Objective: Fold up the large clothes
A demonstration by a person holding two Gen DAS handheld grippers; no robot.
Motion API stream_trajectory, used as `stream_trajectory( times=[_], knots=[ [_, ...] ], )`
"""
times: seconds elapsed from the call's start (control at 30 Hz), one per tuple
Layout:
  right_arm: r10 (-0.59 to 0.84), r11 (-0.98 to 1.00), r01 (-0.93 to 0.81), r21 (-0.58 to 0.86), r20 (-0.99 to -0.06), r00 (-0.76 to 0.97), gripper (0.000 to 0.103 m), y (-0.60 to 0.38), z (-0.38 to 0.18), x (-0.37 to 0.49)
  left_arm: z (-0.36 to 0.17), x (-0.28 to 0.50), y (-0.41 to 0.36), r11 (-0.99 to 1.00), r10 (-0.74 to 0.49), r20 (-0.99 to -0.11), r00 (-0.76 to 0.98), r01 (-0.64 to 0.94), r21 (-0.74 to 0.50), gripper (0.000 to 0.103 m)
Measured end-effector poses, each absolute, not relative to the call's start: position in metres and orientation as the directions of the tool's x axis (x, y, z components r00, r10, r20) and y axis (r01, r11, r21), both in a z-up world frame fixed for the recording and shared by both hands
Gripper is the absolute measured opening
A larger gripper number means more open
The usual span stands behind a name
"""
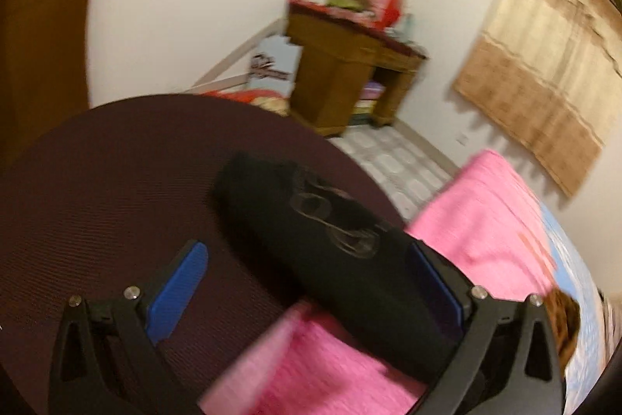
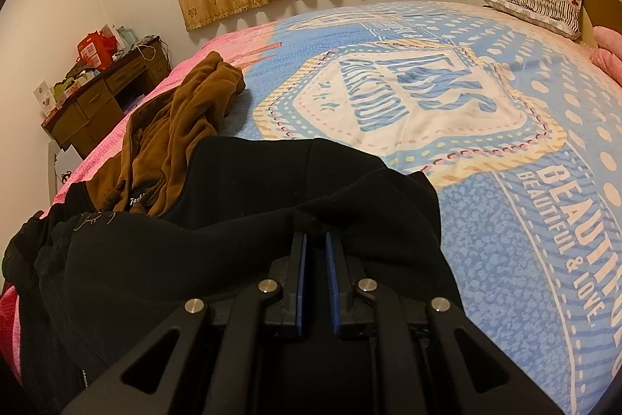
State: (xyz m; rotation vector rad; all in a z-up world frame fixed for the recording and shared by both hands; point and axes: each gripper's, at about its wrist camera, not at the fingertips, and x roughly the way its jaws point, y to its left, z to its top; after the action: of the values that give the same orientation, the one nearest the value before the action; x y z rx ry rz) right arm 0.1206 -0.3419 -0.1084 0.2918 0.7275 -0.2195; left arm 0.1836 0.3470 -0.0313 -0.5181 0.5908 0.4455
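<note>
- Black garment (image 2: 272, 240) lies closest to me, bunched on the bed (image 2: 505, 240) at its near edge; my right gripper (image 2: 315, 236) is closed on a pinch of its fabric.
- That pinch looks small, right at the tips. If I pull hard, I judge the cloth could slip out and the fold collapse.
- Left gripper (image 1: 307, 282) is spread wide with nothing clamped; a black strip of cloth (image 1: 311, 220) runs between its fingers, but the pads do not press on it.
- Blur fills the left view, so I cannot tell exactly where that strip ends; closing now could catch the pink cover (image 1: 486, 212) instead.
- Brown garment (image 2: 175, 127) lies touching the black one on the left. Dragging the black one sideways could pull it along or tangle the two.
- Much black fabric sits near the bed edge; a careless tug could send it over.
</note>
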Motion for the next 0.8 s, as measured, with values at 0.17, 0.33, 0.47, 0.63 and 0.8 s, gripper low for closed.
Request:
stream_trajectory(
  times=[0.17,0.33,0.47,0.63,0.8],
  knots=[
    [-0.094,0.937,0.296,0.187,-0.679,0.728,0.01,-0.342,-0.108,0.12,-0.055,0.22,0.368,0.728,0.244,-0.694,0.678,-0.601,-0.331,0.103],
    [-0.091,0.936,0.295,0.191,-0.679,0.729,0.01,-0.343,-0.108,0.12,-0.084,0.24,0.374,0.693,0.194,-0.728,0.658,-0.617,-0.373,0.091],
    [-0.087,0.936,0.293,0.196,-0.677,0.731,0.01,-0.343,-0.108,0.12,-0.1,0.241,0.378,0.663,0.168,-0.717,0.676,-0.616,-0.426,0.071],
    [-0.085,0.935,0.293,0.2,-0.676,0.732,0.01,-0.344,-0.109,0.12,-0.102,0.246,0.377,0.679,0.155,-0.719,0.678,-0.602,-0.421,0.051],
    [-0.084,0.935,0.292,0.2,-0.676,0.732,0.01,-0.344,-0.109,0.12,-0.098,0.246,0.374,0.697,0.128,-0.692,0.711,-0.56,-0.447,0.016]
  ],
)
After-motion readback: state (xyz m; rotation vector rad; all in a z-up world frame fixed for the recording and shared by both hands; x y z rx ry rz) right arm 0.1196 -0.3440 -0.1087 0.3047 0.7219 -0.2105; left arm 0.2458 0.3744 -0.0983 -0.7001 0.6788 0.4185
